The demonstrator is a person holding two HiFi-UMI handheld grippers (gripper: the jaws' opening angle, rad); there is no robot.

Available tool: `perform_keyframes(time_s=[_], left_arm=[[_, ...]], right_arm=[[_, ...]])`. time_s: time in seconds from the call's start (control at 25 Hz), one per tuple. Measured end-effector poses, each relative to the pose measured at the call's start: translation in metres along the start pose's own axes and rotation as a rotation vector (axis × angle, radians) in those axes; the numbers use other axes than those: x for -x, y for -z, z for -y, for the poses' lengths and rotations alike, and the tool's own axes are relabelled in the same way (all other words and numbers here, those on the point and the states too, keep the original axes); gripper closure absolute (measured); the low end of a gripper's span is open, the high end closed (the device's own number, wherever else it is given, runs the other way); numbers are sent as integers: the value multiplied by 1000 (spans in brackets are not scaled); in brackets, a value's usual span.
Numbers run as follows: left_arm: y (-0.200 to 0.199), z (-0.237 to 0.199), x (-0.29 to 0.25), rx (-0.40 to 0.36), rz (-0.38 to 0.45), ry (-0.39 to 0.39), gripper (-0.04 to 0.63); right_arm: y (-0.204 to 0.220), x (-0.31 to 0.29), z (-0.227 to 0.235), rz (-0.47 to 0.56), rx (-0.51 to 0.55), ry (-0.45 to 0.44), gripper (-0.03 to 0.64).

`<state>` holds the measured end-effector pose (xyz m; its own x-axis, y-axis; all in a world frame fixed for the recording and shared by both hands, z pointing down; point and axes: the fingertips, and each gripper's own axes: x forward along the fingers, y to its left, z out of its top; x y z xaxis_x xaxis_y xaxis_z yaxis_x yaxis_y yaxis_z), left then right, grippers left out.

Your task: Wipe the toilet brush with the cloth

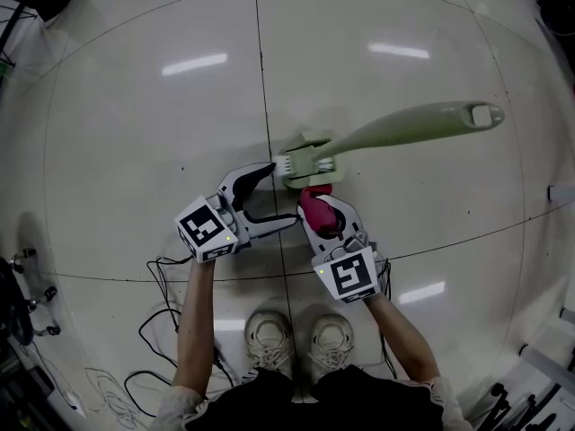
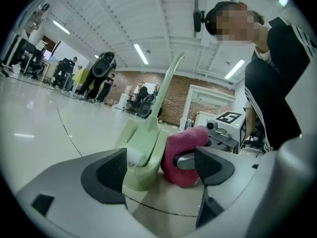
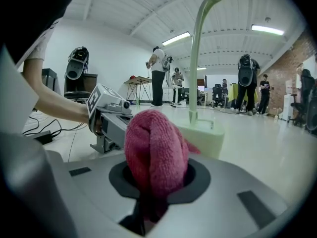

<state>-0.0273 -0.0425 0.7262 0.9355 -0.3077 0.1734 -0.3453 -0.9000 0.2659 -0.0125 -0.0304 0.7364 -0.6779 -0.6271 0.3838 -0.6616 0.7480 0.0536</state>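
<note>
- Two claws are down low on the floor [image 1: 135, 124], both crowded round the toilet brush [image 1: 409, 124]. It stands in its pale green holder [image 1: 316, 178], just ahead of the person's shoes [image 1: 292, 335].
- The right claw [image 3: 156, 177] is clamped on the pink cloth [image 3: 156, 145]. The wad bulges out past the tips, so I've plenty of fabric to wipe with.
- The left claw [image 2: 158, 170] has its jaws wide apart and grips nothing. One jaw sits right beside the white bristles [image 2: 134, 157] at the holder's open side, and I can't tell whether it touches them.
- The cloth is against the holder's side wall, or just beside it. I read the wipe as barely begun, low down by the brush head.
- To do this well, I reckon the left claw should close on the holder or the lower handle to steady it. That tall handle looks tippy, and a sideways shove from the cloth could topple the lot.
- Then I'd draw the cloth up along the handle in long strokes, with the soft wad against the plastic and not the hard claw tips.
- A firm grip matters here, because a loose cloth would likely snag on the bristles and pull free.
</note>
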Motion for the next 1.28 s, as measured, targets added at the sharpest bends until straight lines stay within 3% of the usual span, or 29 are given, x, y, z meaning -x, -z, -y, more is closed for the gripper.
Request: perform_keyframes(time_s=[0.12,0.24,0.32,0.6,0.92,1.08,1.28], left_arm=[[-2,2,3,-9,0,4,190],[-22,-16,20,-22,71,-56,190],[-32,-27,23,-25,91,-50,190],[-11,-54,-6,15,-49,78,189],[-1,-41,-22,-29,-140,153,189],[3,-38,-29,-55,-179,158,167],[4,-32,-25,-39,-168,144,166]], right_arm=[[2,4,3,4,-18,17,548],[5,8,6,-4,-46,33,548],[5,9,9,-4,-51,37,548],[3,6,7,-8,-58,42,548],[3,7,10,-9,-56,40,548],[2,6,10,-9,-57,40,548],[4,9,15,-14,-53,55,548]])
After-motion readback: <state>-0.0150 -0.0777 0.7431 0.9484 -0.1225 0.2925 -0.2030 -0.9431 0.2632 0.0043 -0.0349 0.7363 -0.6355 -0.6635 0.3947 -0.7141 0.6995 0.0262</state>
